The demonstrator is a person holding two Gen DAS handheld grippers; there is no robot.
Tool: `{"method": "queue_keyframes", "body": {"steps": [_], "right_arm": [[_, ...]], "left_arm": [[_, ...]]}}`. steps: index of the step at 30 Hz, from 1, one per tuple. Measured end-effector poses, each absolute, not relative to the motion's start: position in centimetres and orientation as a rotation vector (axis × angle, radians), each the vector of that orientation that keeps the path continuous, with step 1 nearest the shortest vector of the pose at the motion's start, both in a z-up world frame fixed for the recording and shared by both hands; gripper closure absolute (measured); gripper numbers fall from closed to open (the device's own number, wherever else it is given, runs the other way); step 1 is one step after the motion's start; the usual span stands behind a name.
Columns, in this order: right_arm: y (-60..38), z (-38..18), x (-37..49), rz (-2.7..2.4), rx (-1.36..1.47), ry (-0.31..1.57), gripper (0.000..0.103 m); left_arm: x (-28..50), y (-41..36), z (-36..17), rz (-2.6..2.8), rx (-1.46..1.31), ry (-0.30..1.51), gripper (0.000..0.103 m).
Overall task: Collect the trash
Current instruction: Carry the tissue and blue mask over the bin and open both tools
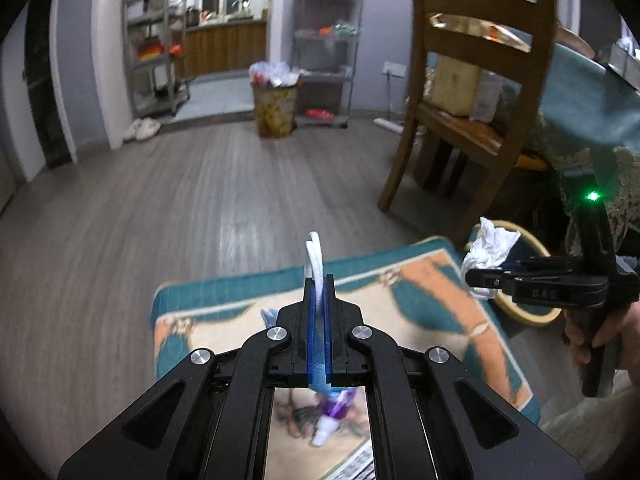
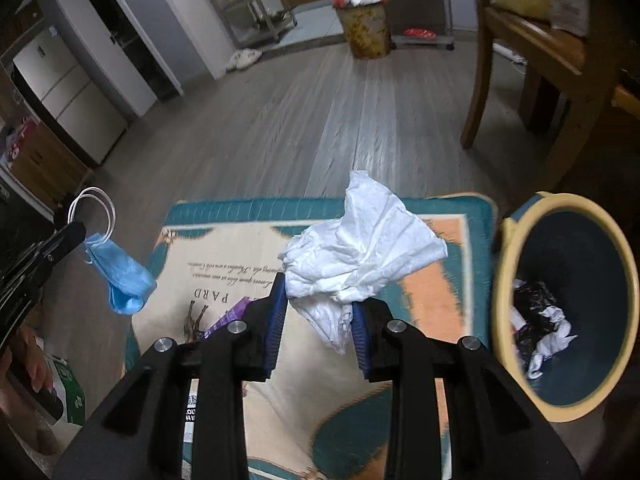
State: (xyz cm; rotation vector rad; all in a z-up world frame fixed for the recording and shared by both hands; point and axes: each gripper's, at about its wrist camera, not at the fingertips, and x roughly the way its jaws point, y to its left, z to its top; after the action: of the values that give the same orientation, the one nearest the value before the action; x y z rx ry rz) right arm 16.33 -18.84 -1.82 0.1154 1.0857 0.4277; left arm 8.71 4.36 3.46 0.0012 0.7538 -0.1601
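A grey plank floor (image 2: 304,120) fills most of both views. On it lies a teal and peach rug (image 2: 440,292) printed with script. A wooden chair (image 1: 476,92) stands beyond the rug, beside a tabletop draped in teal cloth (image 1: 592,108). Far back, near metal shelves (image 1: 324,52), stands an overfull patterned bin (image 1: 276,108).

Just beside the rug's right edge sits a bin with a cream rim (image 2: 504,276) and dark inside; crumpled white and black scraps (image 2: 540,332) lie at its bottom.

The right tongs (image 2: 320,320) pinch a large crumpled white tissue (image 2: 360,252), holding it above the rug, near the cream-rimmed bin but not over its mouth. The left wrist view shows the same wad at the tongs' tip in front of that bin.

The left tongs (image 1: 319,320) are pressed together on a blue mask (image 2: 124,276): its white loops (image 1: 316,264) stick up past the pads, and the mask hangs below, over the rug's left edge.

A purple wrapper (image 2: 230,316) lies on the rug under the right tongs.
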Motion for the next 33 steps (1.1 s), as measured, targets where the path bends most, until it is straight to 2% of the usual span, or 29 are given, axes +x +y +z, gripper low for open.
{"method": "queue_keyframes", "body": {"steps": [11, 19, 33], "right_arm": [[-29.4, 0.9, 16.3, 0.319, 0.215, 1.002, 0.074], [-36.9, 0.2, 16.6, 0.197, 0.262, 0.986, 0.074], [-45.3, -3.9, 16.8, 0.031, 0.324, 1.063, 0.074]], "left_arm": [[11.1, -4.7, 4.5, -0.277, 0.048, 0.715, 0.099], [13.2, -12.8, 4.0, -0.395, 0.075, 0.702, 0.099], [15.9, -25.0, -2.2, -0.567, 0.166, 0.805, 0.099]]}}
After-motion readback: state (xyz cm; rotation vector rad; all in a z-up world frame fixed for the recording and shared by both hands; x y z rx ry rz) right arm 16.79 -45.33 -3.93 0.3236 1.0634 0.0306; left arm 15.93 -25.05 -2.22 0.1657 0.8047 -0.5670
